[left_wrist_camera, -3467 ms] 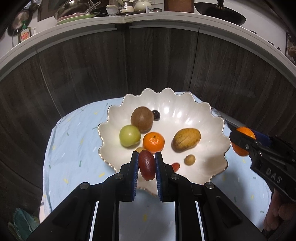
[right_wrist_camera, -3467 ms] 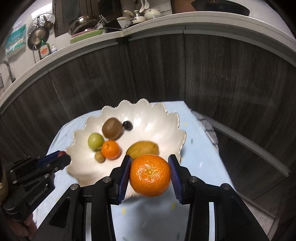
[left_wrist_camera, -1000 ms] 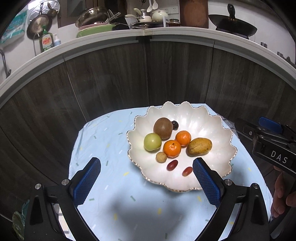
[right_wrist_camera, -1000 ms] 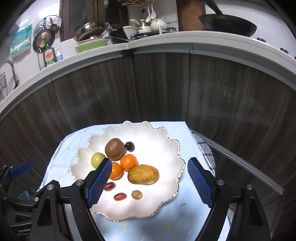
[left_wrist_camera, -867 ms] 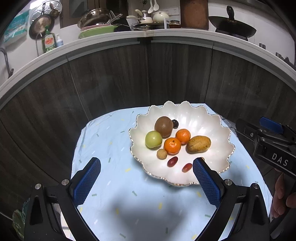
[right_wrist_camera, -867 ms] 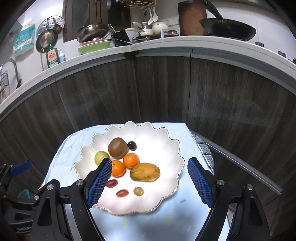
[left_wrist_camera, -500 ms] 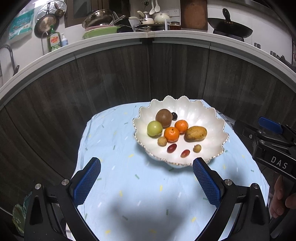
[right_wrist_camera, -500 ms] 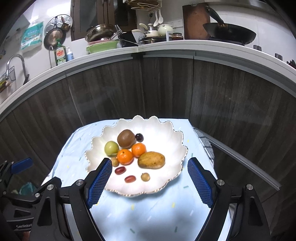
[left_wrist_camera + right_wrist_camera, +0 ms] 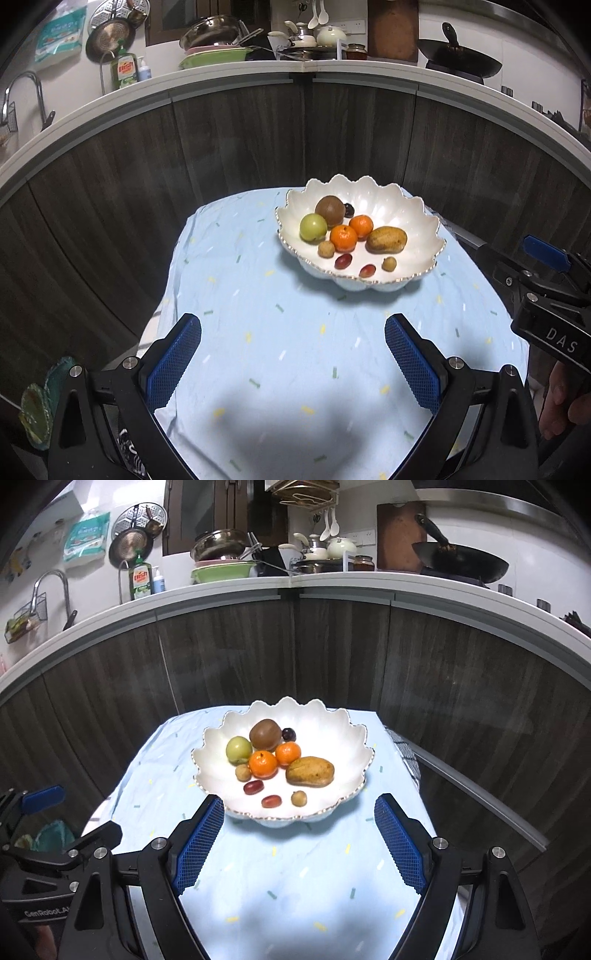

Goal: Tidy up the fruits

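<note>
Change since earlier frames: both grippers, which held a dark red fruit and an orange over the bowl, now stand empty and pulled back; the bowl looks smaller and farther up in both views, and the two fruits lie inside it.
Left gripper (image 9: 293,363): jaws spread wide, nothing between the blue pads, only bare cloth; sits at the bottom of the left wrist view.
Right gripper (image 9: 299,843): jaws wide apart and empty; the near rim of the bowl shows between the pad tips; its black body also shows at the right edge of the left wrist view.
Bowl (image 9: 347,734): white, scalloped with a gilt edge, standing on the cloth; centre of the right wrist view, upper right of centre in the left wrist view.
Fruit in bowl: brown kiwi (image 9: 264,734) at the back with a dark grape (image 9: 289,734) beside it; green apple (image 9: 239,750) to the left; two oranges (image 9: 263,764) touching in the middle; brown oblong fruit (image 9: 310,771) to the right; two small tan round fruits (image 9: 243,772) and two red oval fruits (image 9: 253,787) toward the front.
Tablecloth (image 9: 258,332): light blue with small coloured flecks, covering the table.
Background: dark wood cabinet fronts (image 9: 229,661) under a white counter (image 9: 332,581) crowded with pots, a wok and a dish soap bottle.
Person: fingers (image 9: 559,398) show at the lower right of the left wrist view.
</note>
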`<state>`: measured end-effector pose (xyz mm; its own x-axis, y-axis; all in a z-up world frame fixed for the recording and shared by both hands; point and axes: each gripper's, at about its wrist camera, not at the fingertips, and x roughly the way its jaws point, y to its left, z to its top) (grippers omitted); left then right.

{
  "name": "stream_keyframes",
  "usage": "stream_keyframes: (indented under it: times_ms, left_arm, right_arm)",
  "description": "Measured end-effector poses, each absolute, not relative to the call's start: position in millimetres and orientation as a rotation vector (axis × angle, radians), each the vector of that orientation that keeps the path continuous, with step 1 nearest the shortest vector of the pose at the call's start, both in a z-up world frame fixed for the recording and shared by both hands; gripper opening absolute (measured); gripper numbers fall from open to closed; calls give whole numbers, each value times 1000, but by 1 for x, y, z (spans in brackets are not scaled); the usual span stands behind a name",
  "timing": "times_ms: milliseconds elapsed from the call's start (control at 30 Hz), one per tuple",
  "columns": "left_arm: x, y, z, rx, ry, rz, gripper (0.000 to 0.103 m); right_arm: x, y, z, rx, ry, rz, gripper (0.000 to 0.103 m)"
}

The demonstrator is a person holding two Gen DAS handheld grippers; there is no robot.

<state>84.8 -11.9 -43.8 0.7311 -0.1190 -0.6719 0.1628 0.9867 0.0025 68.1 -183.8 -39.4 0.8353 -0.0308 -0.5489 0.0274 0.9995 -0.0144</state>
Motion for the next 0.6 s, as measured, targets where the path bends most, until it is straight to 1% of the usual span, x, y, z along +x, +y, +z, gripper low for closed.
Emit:
stream_keyframes:
  times_ms: [200,600]
  left_arm:
    - [63,-5,-52,48,730,-131,101]
    - [47,6,-63,-15,756,-106,102]
  right_arm:
    - [52,-180,-47,1,595,-34,84]
    - [37,-175,-65,13,644,-14,84]
